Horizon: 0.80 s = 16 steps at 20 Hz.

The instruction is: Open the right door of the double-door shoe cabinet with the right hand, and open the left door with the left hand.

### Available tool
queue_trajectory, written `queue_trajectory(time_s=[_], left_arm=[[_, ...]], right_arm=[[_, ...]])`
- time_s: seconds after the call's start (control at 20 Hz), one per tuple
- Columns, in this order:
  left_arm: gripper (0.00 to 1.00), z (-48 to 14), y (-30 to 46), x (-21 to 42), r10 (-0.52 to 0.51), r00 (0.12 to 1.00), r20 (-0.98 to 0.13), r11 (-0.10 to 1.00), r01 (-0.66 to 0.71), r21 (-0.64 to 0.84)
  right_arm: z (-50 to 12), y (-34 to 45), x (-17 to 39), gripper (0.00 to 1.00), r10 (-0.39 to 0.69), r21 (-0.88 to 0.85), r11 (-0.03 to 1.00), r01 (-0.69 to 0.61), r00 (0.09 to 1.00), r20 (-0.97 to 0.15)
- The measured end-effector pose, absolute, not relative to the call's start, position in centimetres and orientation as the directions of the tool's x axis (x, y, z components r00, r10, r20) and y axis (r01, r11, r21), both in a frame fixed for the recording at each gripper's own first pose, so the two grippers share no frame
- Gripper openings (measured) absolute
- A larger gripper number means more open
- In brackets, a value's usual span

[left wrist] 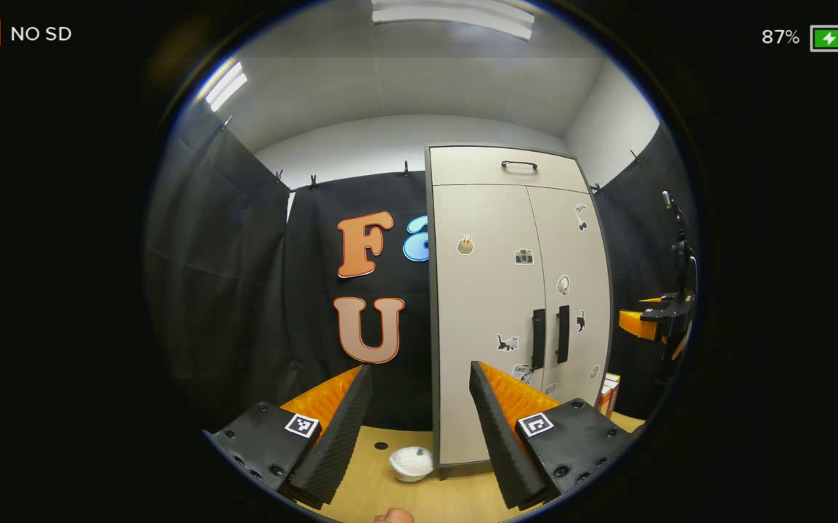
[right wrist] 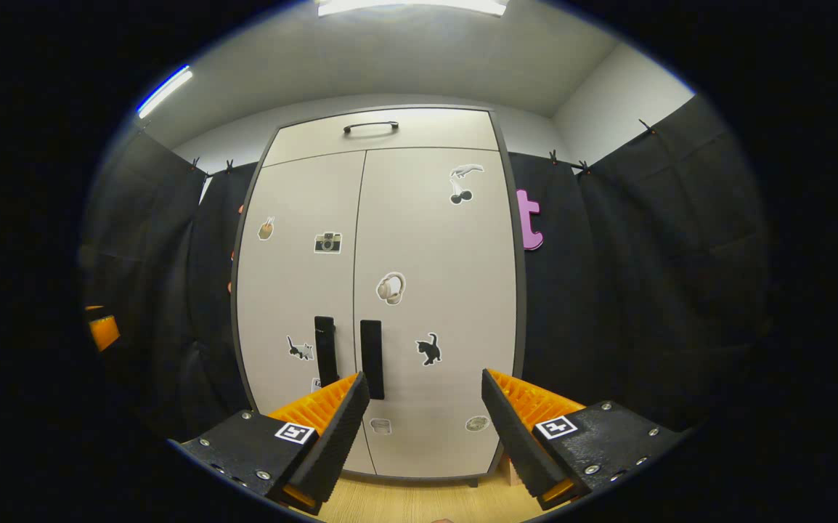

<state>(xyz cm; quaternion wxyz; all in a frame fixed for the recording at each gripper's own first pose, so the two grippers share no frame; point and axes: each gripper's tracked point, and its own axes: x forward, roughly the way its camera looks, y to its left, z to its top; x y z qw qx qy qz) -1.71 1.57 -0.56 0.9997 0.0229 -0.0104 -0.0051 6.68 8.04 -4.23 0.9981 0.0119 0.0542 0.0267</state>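
The pale double-door shoe cabinet point(right wrist: 419, 240) stands straight ahead in the right gripper view, both doors closed and dotted with stickers. Two dark vertical handles sit side by side at the middle seam: the left door handle point(right wrist: 325, 350) and the right door handle point(right wrist: 371, 359). My right gripper point(right wrist: 425, 407) is open, a short way in front of the right door, touching nothing. In the left gripper view the cabinet point(left wrist: 506, 290) is off to the right with its handles point(left wrist: 538, 339) well ahead. My left gripper point(left wrist: 419, 425) is open and holds nothing. The right gripper point(left wrist: 655, 319) shows at the far right there.
A top drawer with a bar handle point(right wrist: 370, 127) sits above the doors. A white bowl point(left wrist: 412, 463) lies on the wooden surface point(left wrist: 383, 494) near the cabinet's left foot. Small boxes point(left wrist: 609, 392) stand by its right side. Black cloth walls surround the booth.
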Motion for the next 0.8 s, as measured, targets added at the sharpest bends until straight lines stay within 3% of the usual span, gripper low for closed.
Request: queue_trajectory(time_s=[0.35, 0.8], left_arm=[[0.82, -2.1, 3.6, -0.7, -0.005, 1.000, 0.000, 1.000, 0.005, 0.020], [0.82, -3.9, 5.5, 0.1, 0.008, 0.999, -0.032, 1.000, -0.007, 0.022]], right_arm=[[-6.8, 11.3, 11.9, 0.95, 0.069, -0.026, 0.997, -0.073, 0.988, -0.135], [-8.9, 14.5, 18.3, 0.95, 0.099, 0.038, 0.995, -0.095, 0.982, -0.159]])
